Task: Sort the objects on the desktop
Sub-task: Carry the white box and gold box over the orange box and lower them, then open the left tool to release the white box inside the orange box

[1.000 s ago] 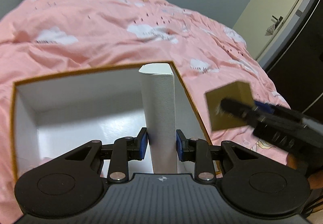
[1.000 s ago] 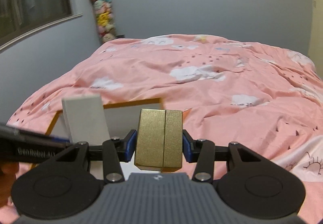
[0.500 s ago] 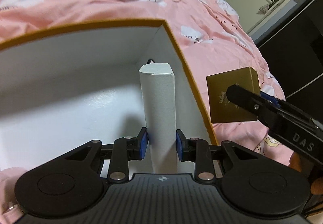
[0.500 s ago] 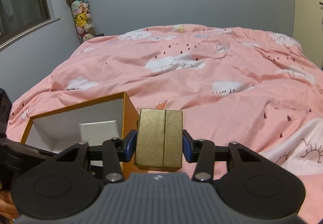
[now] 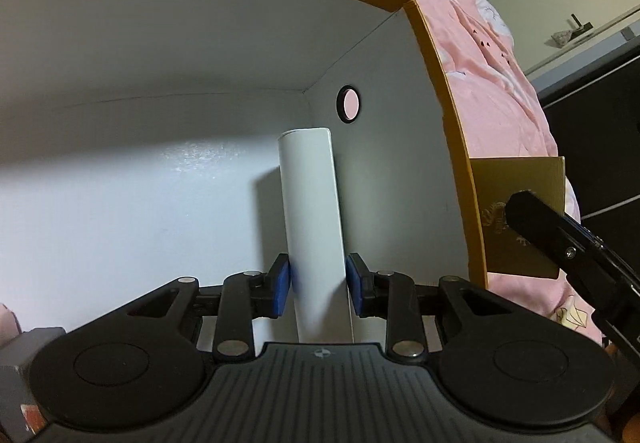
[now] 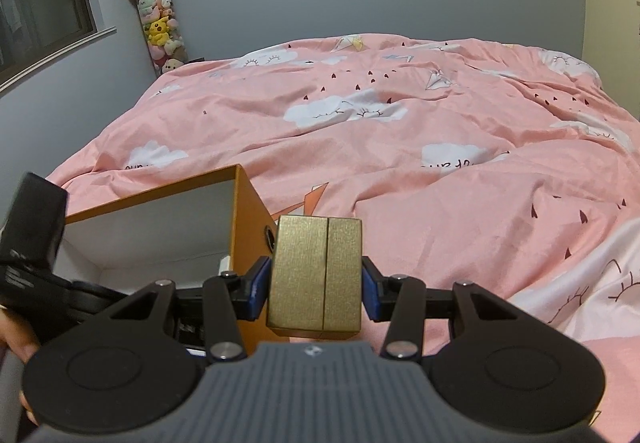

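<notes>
My left gripper [image 5: 319, 285] is shut on a tall white box [image 5: 312, 211], held upright deep inside an orange storage box [image 5: 444, 91] with white inner walls, close to its right wall and the round hole [image 5: 348, 104] there. My right gripper [image 6: 316, 287] is shut on a gold box [image 6: 316, 275], held just outside the orange storage box [image 6: 250, 227], to its right. In the left wrist view the gold box [image 5: 520, 203] shows beyond the orange wall with the right gripper's arm across it. The left gripper's body [image 6: 32, 243] fills the lower left of the right wrist view.
The orange box rests on a bed under a pink cloud-print duvet [image 6: 400, 147]. A column of plush toys [image 6: 156, 19] stands at the far wall by a window. A door and dark furniture [image 5: 592, 75] stand to the right. A hand [image 6: 16, 343] shows at the left edge.
My left gripper has sunk with the white box from above the rim down into the orange box. My right gripper with the gold box dropped slightly beside the box's right wall.
</notes>
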Demonstrator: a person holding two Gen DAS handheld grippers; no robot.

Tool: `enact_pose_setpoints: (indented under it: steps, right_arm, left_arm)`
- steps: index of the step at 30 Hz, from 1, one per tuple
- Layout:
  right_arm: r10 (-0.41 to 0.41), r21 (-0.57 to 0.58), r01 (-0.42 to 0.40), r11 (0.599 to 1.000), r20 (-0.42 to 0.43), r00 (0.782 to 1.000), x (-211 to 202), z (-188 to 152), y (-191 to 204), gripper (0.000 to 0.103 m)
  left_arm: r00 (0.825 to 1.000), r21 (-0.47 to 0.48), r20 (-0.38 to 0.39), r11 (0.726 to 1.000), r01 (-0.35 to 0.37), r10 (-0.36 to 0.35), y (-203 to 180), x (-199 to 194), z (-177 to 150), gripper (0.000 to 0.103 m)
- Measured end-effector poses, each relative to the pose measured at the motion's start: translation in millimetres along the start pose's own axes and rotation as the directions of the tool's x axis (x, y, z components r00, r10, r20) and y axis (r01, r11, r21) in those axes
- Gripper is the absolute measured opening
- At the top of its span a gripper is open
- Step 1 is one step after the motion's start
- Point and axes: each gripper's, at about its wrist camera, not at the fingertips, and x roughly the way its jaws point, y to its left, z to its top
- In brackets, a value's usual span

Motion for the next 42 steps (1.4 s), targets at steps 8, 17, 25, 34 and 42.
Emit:
enact_pose_setpoints:
  steps: [8,17,25,34,42]
  right_arm:
    - [0.004,-0.003,-0.004,1.000,0.004,1.000,-1,-1,1,0.048]
    - [0.004,-0.003,-0.004,1.000,0.021,1.000,-8,1,2,0.048]
    - [0.010,-0.019,-0.009,1.000,0.046,0.999,-15,7,7,0.048]
    - [0.094,-0.162,-0.073,0.984,0.126,0.988,-35,28,36,0.048]
    - [0.163,-0.424,-0.119,0.898,0.070,0.984,-17,30,92,0.048]
  left_arm:
    - [0.987,0.017,0.030,0.987,-0.161,0.161,-1,-14,-12,0.056]
    - [0.996,-0.050,-0.004,0.995,-0.085,0.085,14,-15,-16,0.036]
    - [0.999,-0.055,-0.001,0.997,-0.052,0.052,16,-15,-20,0.036]
    - [0.995,0.001,0.071,0.998,-0.068,0.068,10,-53,-24,0.036]
    - [0.968,0.047,0.189,0.983,-0.175,0.163,20,-116,-27,0.036]
